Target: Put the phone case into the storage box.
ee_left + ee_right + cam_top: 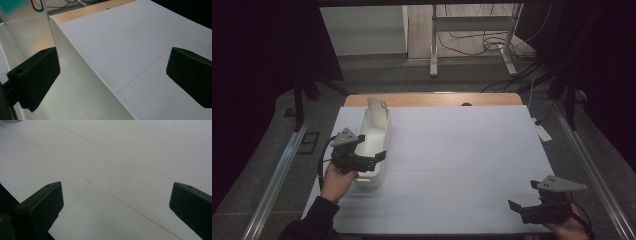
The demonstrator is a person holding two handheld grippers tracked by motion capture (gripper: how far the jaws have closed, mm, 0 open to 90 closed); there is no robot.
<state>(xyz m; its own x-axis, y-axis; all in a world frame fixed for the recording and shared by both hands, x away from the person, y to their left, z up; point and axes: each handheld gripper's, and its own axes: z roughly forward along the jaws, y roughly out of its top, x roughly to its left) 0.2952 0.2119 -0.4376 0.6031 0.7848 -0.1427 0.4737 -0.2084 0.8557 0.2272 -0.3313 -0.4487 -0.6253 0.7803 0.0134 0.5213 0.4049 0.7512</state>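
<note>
A long white bin [381, 131] stands on the left side of the white table [462, 150]. At its far end a pale glossy piece [378, 110] sticks up; what it is I cannot tell. My left gripper [379, 159] hangs open at the bin's near end. In the left gripper view [112, 65] its jaws straddle the bin's right wall [75, 62], one inside the bin and one over the table. Low at the table's near right corner, my right gripper [522, 196] is open, with bare table between its jaws in the right gripper view [116, 192].
A wooden strip [432, 99] runs along the table's far edge. Beyond it stand a metal frame [472, 35] and loose cables [497, 45] on the floor. A white power strip [542, 132] lies off the table's right edge.
</note>
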